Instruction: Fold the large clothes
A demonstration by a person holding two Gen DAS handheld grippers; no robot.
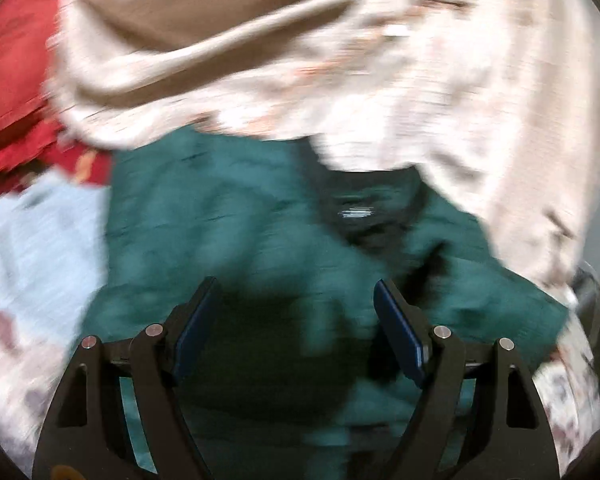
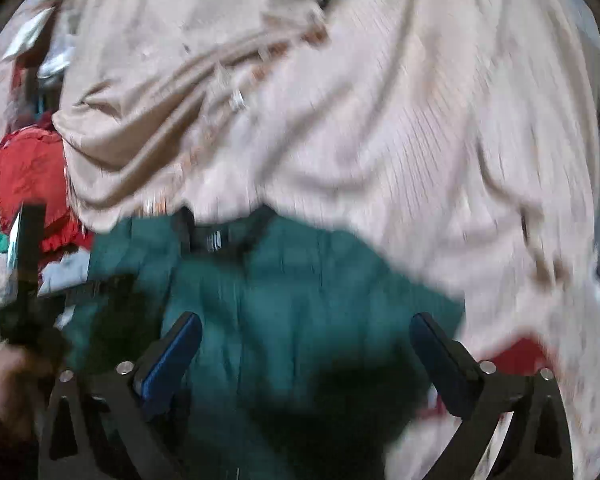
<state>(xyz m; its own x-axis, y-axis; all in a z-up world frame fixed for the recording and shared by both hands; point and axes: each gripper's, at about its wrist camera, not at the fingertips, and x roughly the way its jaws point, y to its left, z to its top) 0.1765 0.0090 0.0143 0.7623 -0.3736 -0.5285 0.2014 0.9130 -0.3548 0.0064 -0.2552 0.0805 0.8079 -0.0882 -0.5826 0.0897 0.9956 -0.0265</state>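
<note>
The green garment (image 1: pixel 228 220) lay spread in the near middle of both views, directly ahead of and beneath both grippers. A dark collar or label area (image 1: pixel 360 208) showed at its far edge, blurred. A large cream garment (image 1: pixel 380 80) with a faint pattern covered the far part of the scene and draped over the green garment's far and right edges. A red garment (image 1: pixel 12 80) lay bunched at the far left, beside the cream one. A pale blue cloth (image 1: pixel 40 240) lay at the left, just beside the green garment.

The left gripper (image 1: pixel 296 320) stood with its jaws well apart above the green garment, nothing between the pads. The right gripper (image 2: pixel 304 356) stood with its jaws wide apart, also holding nothing, the green fabric beneath them. In the right wrist view, a hand (image 2: pixel 8 380) at the near left held the other gripper's dark body. Both views were motion-blurred.
</note>
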